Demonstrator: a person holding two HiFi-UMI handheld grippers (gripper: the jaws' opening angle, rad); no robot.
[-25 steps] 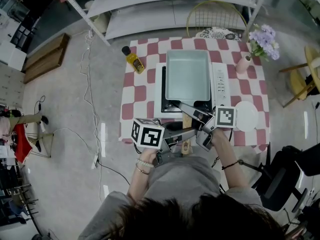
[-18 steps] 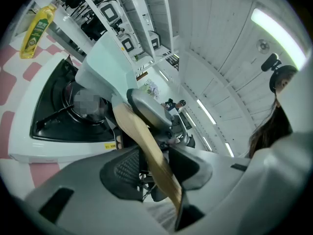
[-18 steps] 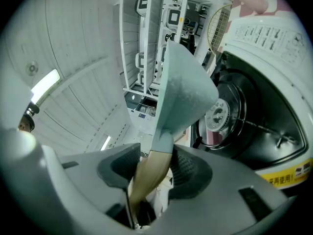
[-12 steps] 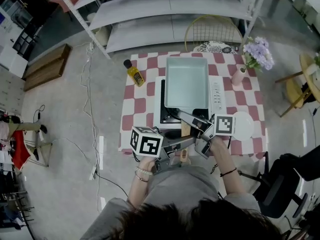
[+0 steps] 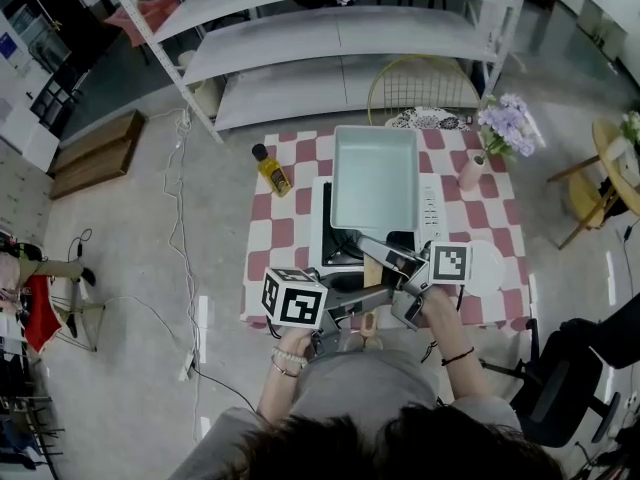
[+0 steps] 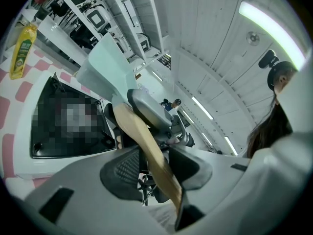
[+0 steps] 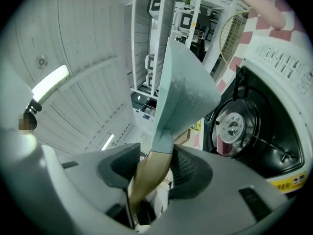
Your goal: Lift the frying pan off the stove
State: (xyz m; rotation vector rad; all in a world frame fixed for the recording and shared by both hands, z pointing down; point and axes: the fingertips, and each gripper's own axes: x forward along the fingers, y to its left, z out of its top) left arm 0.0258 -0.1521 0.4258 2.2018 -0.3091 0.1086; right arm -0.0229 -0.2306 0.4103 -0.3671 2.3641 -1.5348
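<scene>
head view: one frying pan (image 5: 374, 178), one stove (image 5: 437, 206), two grippers; left gripper (image 5: 366, 298) and right gripper (image 5: 386, 257) both clamp its handle (image 5: 372, 267). only right gripper view shows the burner (image 7: 230, 126).

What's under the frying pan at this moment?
The stove: its burner shows beneath the raised frying pan. From overhead, the pan covers most of the stove top.

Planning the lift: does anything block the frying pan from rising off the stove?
Nothing visible does. Open space lies above the frying pan and stove; the left gripper and right gripper clamp the pan's wooden handle.
</scene>
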